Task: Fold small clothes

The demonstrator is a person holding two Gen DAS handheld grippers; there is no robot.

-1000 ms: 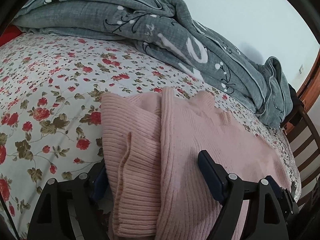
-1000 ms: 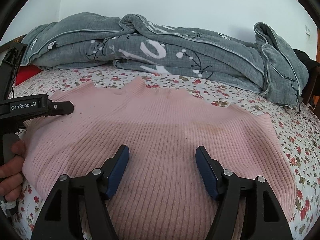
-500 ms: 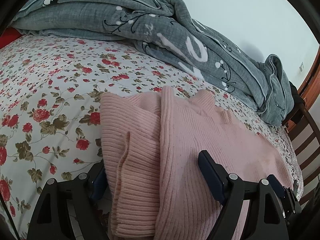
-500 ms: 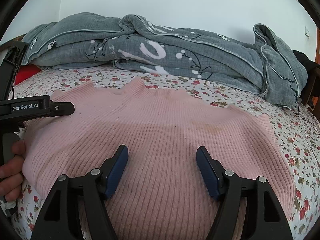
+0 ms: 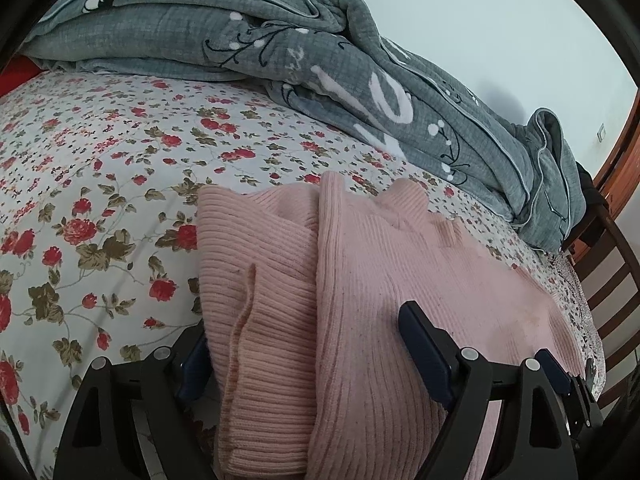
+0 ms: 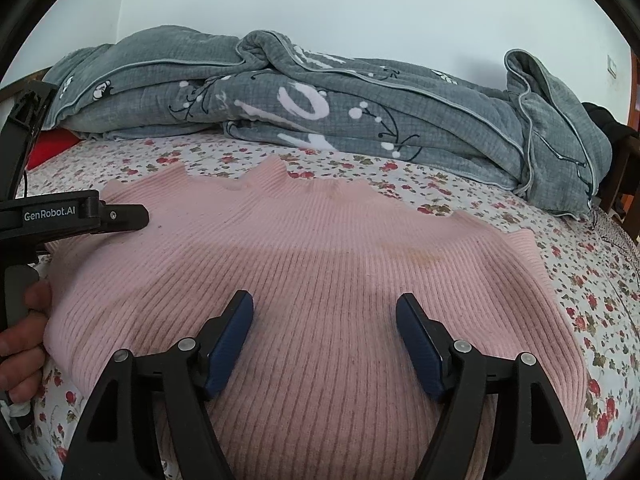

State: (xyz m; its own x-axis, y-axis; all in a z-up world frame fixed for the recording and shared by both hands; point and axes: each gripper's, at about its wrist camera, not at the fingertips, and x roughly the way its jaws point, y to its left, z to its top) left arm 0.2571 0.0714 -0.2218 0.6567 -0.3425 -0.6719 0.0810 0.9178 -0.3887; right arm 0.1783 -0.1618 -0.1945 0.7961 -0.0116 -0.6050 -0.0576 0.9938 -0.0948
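— Knitwear first: where is the pink ribbed sweater lying?

— It is lying spread across the floral bedsheet, filling the middle and lower part of the right wrist frame. The left wrist view is showing what that one is not: the sweater's left side folded over itself, with a layered edge running down the centre.

— And the grippers?

— The right gripper is hovering over the knit with its jaws spread and opening; only the flat fabric is lying beneath the gap, nothing pinched. The left gripper is also opening wide, straddling the folded edge; its left pad is sitting half behind the fabric, so contact there is hard to judge.

— Anything only the right view is catching?

— Yes, at the left edge, the left gripper's side with a printed label, and the person's hand gripping its handle, cut off by the frame.

— What else is cropping out?

— The grey quilt is running along the top, and a wooden chair is being clipped at the right edge.
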